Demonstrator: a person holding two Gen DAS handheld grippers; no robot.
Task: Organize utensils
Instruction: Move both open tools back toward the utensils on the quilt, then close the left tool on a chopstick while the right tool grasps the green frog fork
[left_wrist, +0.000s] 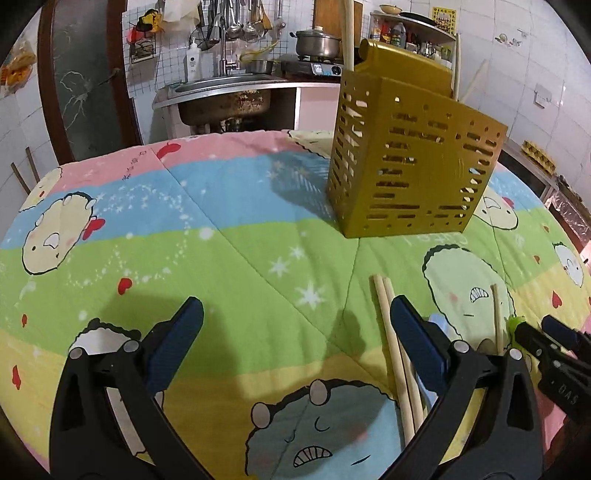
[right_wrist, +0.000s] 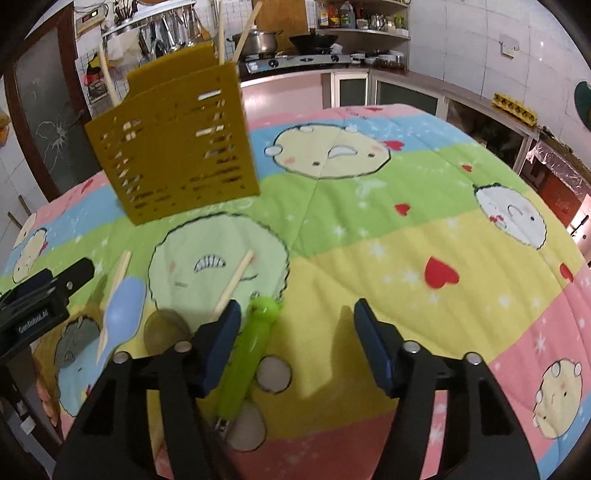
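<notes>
A mustard slotted utensil holder (left_wrist: 413, 162) stands on the cartoon-print quilt (left_wrist: 221, 258), with a few chopsticks (left_wrist: 346, 33) standing in it; it shows upper left in the right wrist view (right_wrist: 173, 147). My left gripper (left_wrist: 295, 325) is open and empty; two wooden chopsticks (left_wrist: 395, 354) lie by its right finger. My right gripper (right_wrist: 295, 325) is open and empty above the quilt (right_wrist: 369, 240). A green-handled utensil (right_wrist: 247, 362) lies just right of its left finger. A blue spoon (right_wrist: 123, 314), a brownish spoon (right_wrist: 166, 328) and loose chopsticks (right_wrist: 236, 280) lie to the left.
A sink (left_wrist: 225, 99) and a stove with a pot (left_wrist: 317, 44) stand behind the table. Counters and shelves (right_wrist: 369, 22) run along the back and right walls. The left gripper shows at the left edge of the right wrist view (right_wrist: 40, 302).
</notes>
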